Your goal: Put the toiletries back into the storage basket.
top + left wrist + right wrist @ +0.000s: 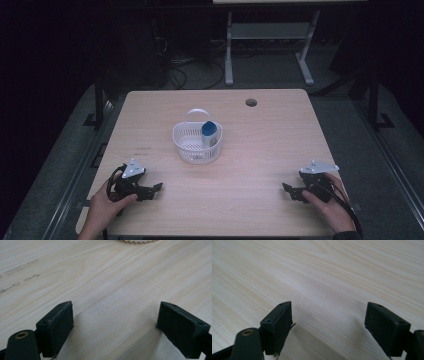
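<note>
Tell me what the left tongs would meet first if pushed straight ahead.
Bare light wooden table first, then probably the white plastic slotted basket, whose scalloped rim shows ahead; the left tongs stand open.

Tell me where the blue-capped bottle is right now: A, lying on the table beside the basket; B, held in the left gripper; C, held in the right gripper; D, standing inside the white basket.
D: the high view shows the bottle upright inside the basket, while the left gripper and right gripper rest open and empty near the table's front edge.
</note>
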The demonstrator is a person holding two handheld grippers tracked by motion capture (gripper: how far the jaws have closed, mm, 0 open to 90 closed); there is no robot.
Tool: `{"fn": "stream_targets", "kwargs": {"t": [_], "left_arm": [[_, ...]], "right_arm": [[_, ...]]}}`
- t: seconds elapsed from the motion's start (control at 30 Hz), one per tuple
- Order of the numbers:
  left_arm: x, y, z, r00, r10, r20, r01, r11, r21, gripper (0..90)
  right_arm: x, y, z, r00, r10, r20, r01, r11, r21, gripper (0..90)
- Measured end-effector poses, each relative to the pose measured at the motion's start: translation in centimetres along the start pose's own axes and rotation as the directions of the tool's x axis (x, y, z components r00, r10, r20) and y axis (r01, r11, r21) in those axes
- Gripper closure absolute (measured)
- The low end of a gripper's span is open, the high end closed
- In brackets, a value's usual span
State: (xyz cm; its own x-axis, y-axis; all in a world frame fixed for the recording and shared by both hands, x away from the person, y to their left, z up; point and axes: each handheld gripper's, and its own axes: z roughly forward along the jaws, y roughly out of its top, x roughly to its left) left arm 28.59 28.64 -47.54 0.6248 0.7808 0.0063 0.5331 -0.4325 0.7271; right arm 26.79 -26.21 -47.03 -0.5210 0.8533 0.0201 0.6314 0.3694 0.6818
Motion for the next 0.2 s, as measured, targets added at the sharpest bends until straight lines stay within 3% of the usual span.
{"fn": "stream_targets", "kwargs": {"t": [0.2], "left_arm": [[-0.01,0.00,0.00,1.0000,0.000,0.000,0.000,1.0000,0.000,12.9]], "right_arm": [[0.05,-0.14,0.33,1.0000,0.000,-0.006,0.000,1.000,0.015,20.4]]}}
